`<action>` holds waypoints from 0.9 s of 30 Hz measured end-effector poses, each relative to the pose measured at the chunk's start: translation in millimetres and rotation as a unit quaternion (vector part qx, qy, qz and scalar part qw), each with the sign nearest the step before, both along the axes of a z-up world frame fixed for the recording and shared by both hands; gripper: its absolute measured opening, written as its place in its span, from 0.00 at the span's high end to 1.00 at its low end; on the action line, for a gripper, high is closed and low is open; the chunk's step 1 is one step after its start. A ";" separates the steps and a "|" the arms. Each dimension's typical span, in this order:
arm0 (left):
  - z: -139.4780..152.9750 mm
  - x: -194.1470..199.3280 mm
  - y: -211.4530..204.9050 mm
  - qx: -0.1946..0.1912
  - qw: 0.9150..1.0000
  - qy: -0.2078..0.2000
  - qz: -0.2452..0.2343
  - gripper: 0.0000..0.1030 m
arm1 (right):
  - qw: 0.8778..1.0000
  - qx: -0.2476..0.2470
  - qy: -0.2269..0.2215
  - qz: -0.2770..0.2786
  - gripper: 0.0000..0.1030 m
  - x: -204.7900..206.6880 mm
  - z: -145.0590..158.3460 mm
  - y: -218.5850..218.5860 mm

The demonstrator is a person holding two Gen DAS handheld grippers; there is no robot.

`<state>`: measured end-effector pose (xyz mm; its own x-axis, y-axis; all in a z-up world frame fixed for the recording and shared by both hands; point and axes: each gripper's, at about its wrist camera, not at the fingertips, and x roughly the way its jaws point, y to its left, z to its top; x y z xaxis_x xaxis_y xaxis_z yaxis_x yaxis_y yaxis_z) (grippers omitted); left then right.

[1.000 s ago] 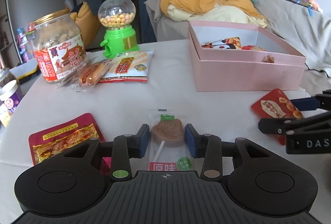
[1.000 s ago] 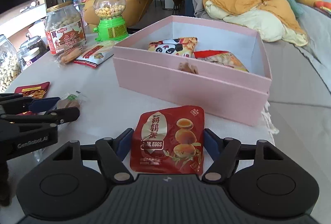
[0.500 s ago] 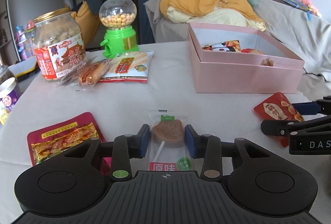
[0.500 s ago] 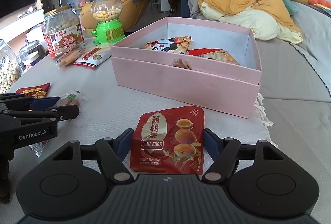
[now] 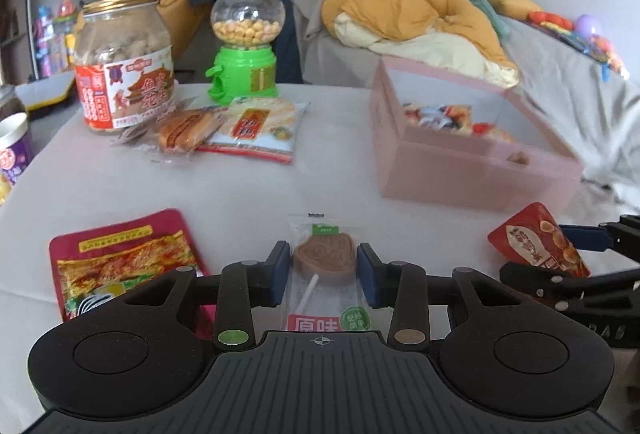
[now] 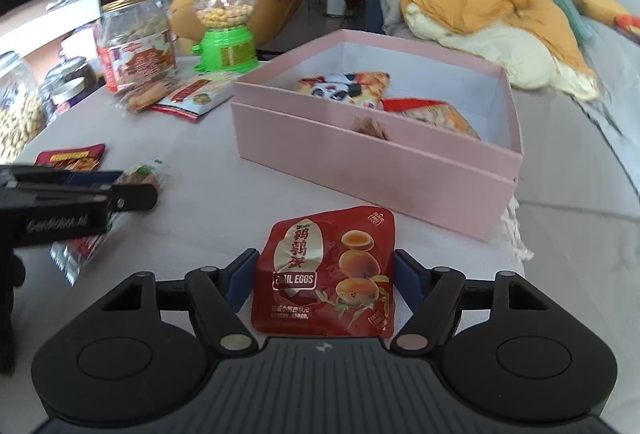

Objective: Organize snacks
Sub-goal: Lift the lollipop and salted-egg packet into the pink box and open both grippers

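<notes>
Okay, you've got bare tablecloth [image 5: 280, 189] between both grippers and the pink box [image 6: 376, 169], whose near wall faces the right one. Both point down at a slant over the table, well apart. Your left gripper [image 5: 323, 270] has its jaws either side of the wrapped lollipop [image 5: 324, 258], pads at the wrapper's edges; your right gripper [image 6: 325, 280] is clamped on the red quail egg packet [image 6: 326, 274], held off the cloth.
</notes>
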<state>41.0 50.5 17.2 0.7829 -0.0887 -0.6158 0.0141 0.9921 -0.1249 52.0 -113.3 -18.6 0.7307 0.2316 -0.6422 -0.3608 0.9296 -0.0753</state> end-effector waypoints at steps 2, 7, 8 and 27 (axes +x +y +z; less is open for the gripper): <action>14.1 1.6 -5.3 0.004 1.000 -0.011 -0.011 0.60 | 1.000 -0.006 -0.028 0.002 0.30 -9.8 9.8 -3.4; 35.7 3.5 -26.3 0.015 0.998 -0.040 -0.038 0.60 | 0.997 -0.011 -0.075 -0.007 0.30 -19.3 30.9 -6.5; 38.4 2.2 -29.6 0.019 0.998 -0.045 -0.041 0.60 | 0.997 -0.011 -0.077 -0.011 0.30 -17.1 34.2 -7.1; 86.7 134.5 -51.1 -0.091 0.989 -0.032 -0.113 0.58 | 0.992 0.071 -0.068 -0.082 0.30 101.3 150.6 -59.9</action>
